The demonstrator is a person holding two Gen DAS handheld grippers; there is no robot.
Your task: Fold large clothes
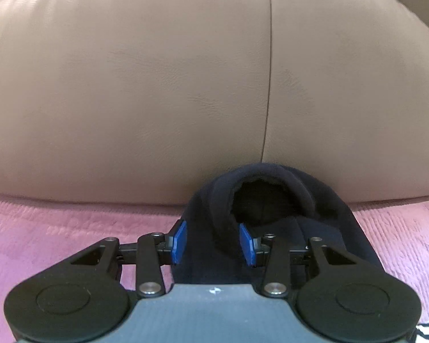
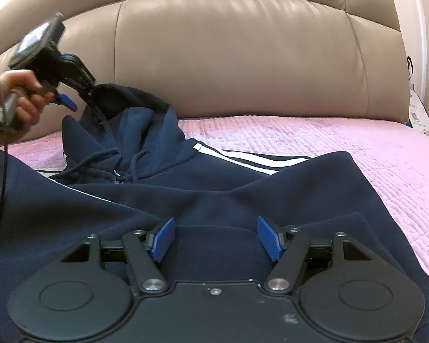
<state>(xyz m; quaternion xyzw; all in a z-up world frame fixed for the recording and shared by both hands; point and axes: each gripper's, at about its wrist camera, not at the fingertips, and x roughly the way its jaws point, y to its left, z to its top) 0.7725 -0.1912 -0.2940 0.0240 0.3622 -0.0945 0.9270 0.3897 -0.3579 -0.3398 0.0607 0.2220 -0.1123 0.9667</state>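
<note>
A navy hoodie with white stripes lies on the pink bed cover. Its hood stands up near the headboard. In the left wrist view my left gripper is open, with the hood's rim between and beyond its blue fingers. The same gripper shows in the right wrist view, held by a hand at the hood's top. My right gripper is open, low over the hoodie's body, holding nothing.
A beige padded leather headboard rises right behind the hood and also shows in the right wrist view. White items and a cable sit at the bed's far right edge.
</note>
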